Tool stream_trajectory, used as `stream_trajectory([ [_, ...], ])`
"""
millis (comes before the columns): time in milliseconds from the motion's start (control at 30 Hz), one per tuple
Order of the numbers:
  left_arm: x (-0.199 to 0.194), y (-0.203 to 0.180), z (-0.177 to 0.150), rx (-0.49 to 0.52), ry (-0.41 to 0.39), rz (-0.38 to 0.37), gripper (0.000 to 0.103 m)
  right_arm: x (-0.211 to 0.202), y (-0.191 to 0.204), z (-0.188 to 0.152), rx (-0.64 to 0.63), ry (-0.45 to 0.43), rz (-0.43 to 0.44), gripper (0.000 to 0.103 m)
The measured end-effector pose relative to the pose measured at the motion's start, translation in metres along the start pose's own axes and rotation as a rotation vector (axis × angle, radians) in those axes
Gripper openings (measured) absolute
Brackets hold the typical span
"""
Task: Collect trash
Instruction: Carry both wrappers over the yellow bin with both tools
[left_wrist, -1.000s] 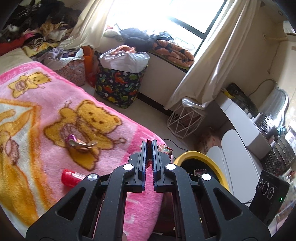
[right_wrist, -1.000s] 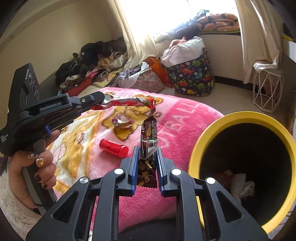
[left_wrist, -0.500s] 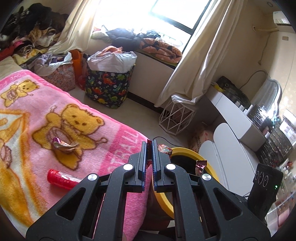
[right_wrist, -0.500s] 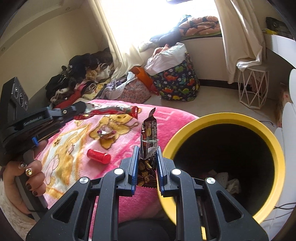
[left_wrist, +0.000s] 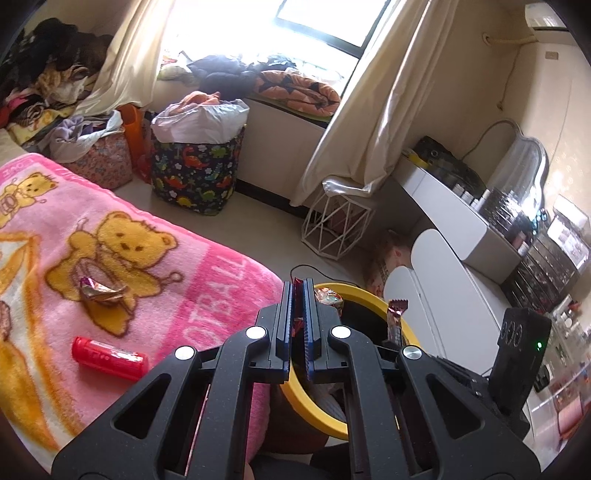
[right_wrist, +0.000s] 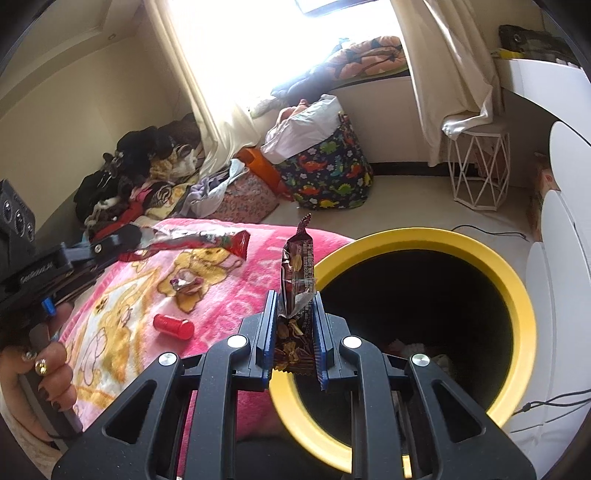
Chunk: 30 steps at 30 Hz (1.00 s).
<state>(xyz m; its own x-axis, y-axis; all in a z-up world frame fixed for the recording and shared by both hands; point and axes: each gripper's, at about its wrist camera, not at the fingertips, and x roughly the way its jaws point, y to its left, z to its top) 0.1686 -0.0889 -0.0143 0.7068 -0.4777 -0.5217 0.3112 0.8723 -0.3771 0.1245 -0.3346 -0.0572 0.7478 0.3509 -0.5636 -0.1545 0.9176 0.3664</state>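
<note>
Right tongs clamped on brown snack wrapper at yellow bin rim, left tongs clamped on red wrapper, over pink blanket

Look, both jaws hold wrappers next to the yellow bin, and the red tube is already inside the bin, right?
Not quite. The red tube is not in the bin; it lies on the pink blanket, as the right wrist view shows. The rest holds: the left gripper grips a red wrapper and the right gripper a brown wrapper.
</note>
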Motion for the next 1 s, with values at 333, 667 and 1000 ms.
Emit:
stream_trajectory([
  [333,0.008,-0.025,-0.011,0.05,0.036,-0.029,0.002,-0.013,-0.029,0.003,0.055,-0.03,-0.044,0.017],
  [667,0.022,-0.05,-0.025,0.107,0.083,-0.049,0.002,-0.021,-0.05,0.002,0.101,-0.051,-0.077,0.017],
  [1000,0.038,-0.067,-0.041,0.162,0.135,-0.064,0.002,-0.023,-0.07,0.002,0.144,-0.06,-0.115,0.017],
])
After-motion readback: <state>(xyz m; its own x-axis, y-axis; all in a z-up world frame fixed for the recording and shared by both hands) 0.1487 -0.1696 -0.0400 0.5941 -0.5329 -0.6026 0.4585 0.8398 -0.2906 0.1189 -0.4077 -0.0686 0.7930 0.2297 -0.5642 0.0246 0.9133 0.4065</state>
